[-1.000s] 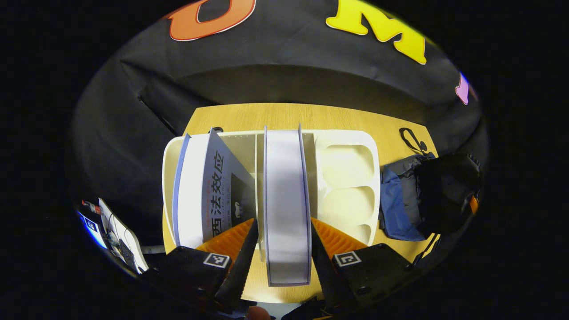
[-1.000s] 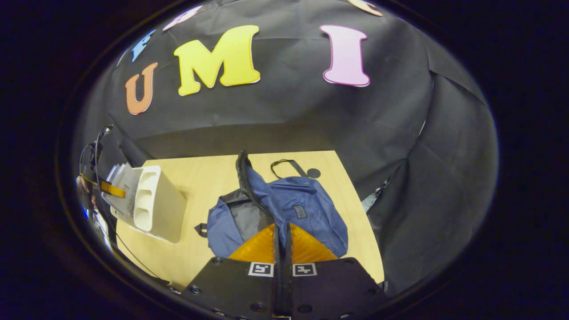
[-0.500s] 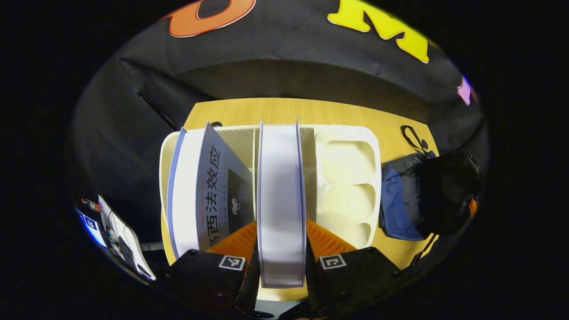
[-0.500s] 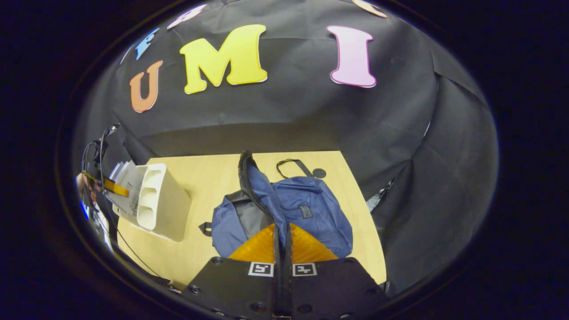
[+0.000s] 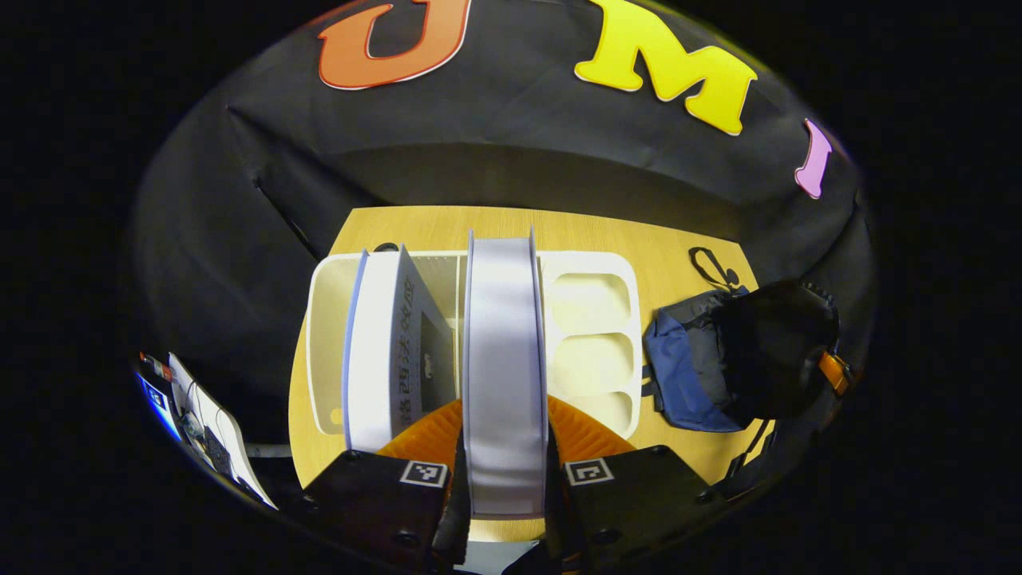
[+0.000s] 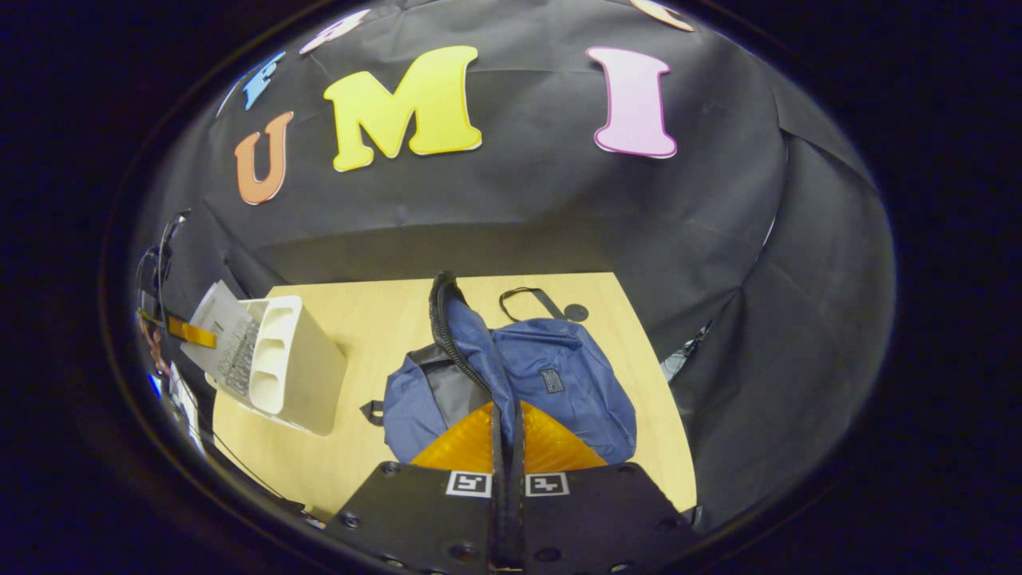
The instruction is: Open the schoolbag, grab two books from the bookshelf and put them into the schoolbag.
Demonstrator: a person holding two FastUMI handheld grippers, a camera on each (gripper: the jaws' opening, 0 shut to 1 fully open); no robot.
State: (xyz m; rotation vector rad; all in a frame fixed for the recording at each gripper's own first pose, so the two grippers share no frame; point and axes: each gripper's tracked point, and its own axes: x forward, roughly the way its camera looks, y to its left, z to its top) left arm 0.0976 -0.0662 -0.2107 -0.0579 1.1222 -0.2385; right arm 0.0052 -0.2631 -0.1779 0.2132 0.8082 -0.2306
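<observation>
My left gripper (image 5: 504, 447) is shut on a thick white-edged book (image 5: 503, 351), held upright above the white bookshelf (image 5: 595, 319). A second book (image 5: 391, 351) with a grey cover leans in the shelf's left slot. The blue schoolbag (image 5: 679, 375) lies to the right of the shelf. In the right gripper view, my right gripper (image 6: 505, 419) is shut on the schoolbag's zipper edge (image 6: 447, 327) and holds it up, so the schoolbag (image 6: 559, 375) gapes with dark lining showing. The held book (image 6: 219, 327) rises over the bookshelf (image 6: 299, 367) at the far left.
The wooden table (image 6: 367, 319) carries the shelf and the bag. A black strap with a round tag (image 6: 551, 305) lies behind the bag. Papers and cables (image 5: 204, 423) sit off the table's left edge. Black cloth walls close in behind and right.
My left fingers closed onto the thick book, then drew it up and away from the shelf. The right gripper kept the bag's edge raised, nearly still.
</observation>
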